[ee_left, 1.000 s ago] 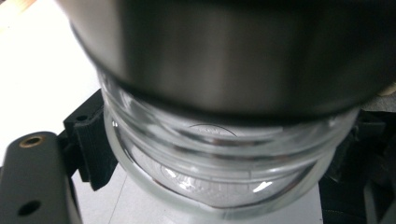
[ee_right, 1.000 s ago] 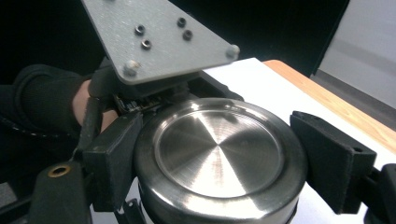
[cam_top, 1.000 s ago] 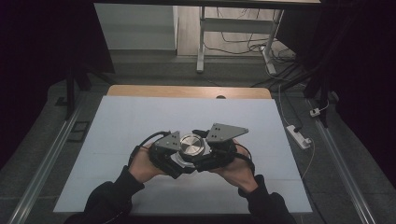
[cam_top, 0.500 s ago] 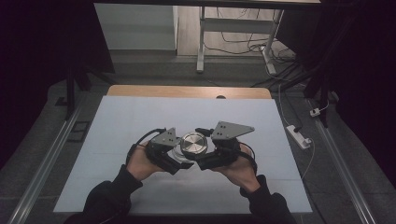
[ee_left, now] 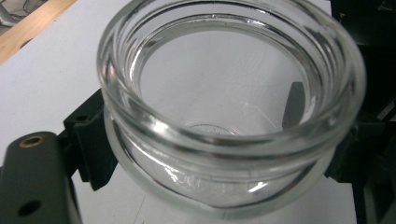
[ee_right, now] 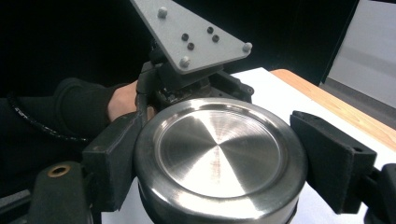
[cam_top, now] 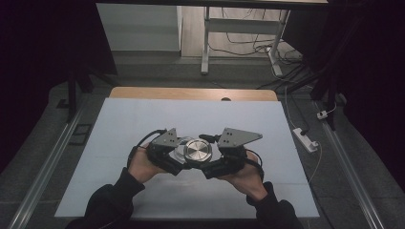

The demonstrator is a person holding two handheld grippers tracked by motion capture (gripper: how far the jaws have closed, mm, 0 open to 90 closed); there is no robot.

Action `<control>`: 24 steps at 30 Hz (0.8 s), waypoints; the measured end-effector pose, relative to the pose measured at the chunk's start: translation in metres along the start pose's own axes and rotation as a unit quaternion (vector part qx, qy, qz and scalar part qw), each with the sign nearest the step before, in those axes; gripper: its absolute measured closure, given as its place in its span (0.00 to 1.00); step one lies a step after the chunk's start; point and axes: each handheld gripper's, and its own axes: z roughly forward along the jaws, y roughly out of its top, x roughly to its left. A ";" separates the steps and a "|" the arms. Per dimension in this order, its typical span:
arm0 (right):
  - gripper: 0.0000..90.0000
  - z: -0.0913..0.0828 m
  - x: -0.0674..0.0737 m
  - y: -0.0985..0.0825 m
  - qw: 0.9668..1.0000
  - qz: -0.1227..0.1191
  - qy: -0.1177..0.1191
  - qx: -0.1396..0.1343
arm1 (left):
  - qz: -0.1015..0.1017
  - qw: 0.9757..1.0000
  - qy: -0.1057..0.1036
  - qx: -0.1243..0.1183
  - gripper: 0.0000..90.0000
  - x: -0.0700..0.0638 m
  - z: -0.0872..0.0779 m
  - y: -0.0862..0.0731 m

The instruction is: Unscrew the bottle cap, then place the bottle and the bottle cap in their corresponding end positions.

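Observation:
A clear glass jar [ee_left: 224,154] with an open threaded mouth sits between the jaws of my left gripper [ee_left: 191,126], which is shut on it just below the rim. One black pad [ee_left: 91,149] presses on its left side, and the other shows through the glass. My right gripper [ee_right: 219,163] is shut on a round brushed-metal lid [ee_right: 219,149], face up between its two pads [ee_right: 327,158]. In the high view both grippers meet above the table's middle. The lid [cam_top: 198,150] lies just right of the jar [cam_top: 179,145], and the left gripper [cam_top: 179,149] and right gripper [cam_top: 201,155] face each other.
A white table top [cam_top: 143,119] has a wooden strip [cam_top: 191,93] along its far edge. A white power strip [cam_top: 304,138] lies on the floor at the right. Desk legs and cables [cam_top: 239,43] stand behind the table.
The two grippers have drawn slightly apart: the left one with the jar has edged left, and the jar's glass rim now shows beside the lid.

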 end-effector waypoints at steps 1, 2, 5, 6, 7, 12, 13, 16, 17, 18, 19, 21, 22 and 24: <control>0.22 0.000 0.000 0.000 1.000 0.001 0.001 -0.001 | 0.000 1.000 0.001 0.000 0.17 0.000 0.000 0.000; 0.22 0.000 0.001 -0.001 1.000 0.002 0.002 -0.001 | 0.001 1.000 0.001 0.001 0.17 0.001 0.000 -0.001; 0.22 -0.001 0.001 -0.002 1.000 0.002 0.003 -0.001 | -0.004 1.000 0.003 -0.001 0.18 0.003 -0.001 -0.002; 0.22 -0.001 0.002 -0.002 1.000 0.003 0.004 -0.001 | -0.003 1.000 0.005 0.001 0.18 0.004 -0.001 -0.002; 0.22 -0.001 0.002 -0.003 1.000 0.003 0.006 -0.002 | -0.006 1.000 0.007 -0.001 0.18 0.004 -0.001 -0.002; 0.22 -0.001 0.004 -0.006 1.000 0.004 0.010 0.002 | -0.010 1.000 0.013 -0.007 0.17 0.008 -0.003 -0.002; 0.22 -0.001 0.004 -0.006 1.000 0.005 0.010 0.003 | -0.010 1.000 0.014 -0.007 0.17 0.009 -0.004 -0.002; 0.22 0.000 0.005 -0.008 1.000 0.006 0.011 0.004 | -0.016 1.000 0.017 -0.010 0.17 0.012 -0.004 -0.003; 0.22 0.000 0.005 -0.009 1.000 0.006 0.011 0.004 | -0.018 1.000 0.019 -0.011 0.17 0.013 -0.005 -0.004; 0.22 0.000 0.005 -0.010 1.000 0.006 0.012 0.005 | -0.018 1.000 0.020 -0.010 0.17 0.013 -0.005 -0.004; 0.22 0.001 0.006 -0.011 1.000 0.006 0.014 0.006 | -0.019 1.000 0.021 -0.011 0.18 0.014 -0.005 -0.004; 0.22 0.002 0.007 -0.012 1.000 0.004 0.016 0.007 | -0.020 0.999 0.023 -0.011 0.17 0.016 -0.004 -0.004; 0.22 0.002 0.007 -0.013 1.000 0.004 0.016 0.008 | -0.020 0.999 0.024 -0.011 0.18 0.016 -0.004 -0.004; 0.22 0.002 0.008 -0.015 1.000 0.004 0.017 0.008 | -0.022 0.999 0.024 -0.012 0.17 0.017 -0.004 -0.004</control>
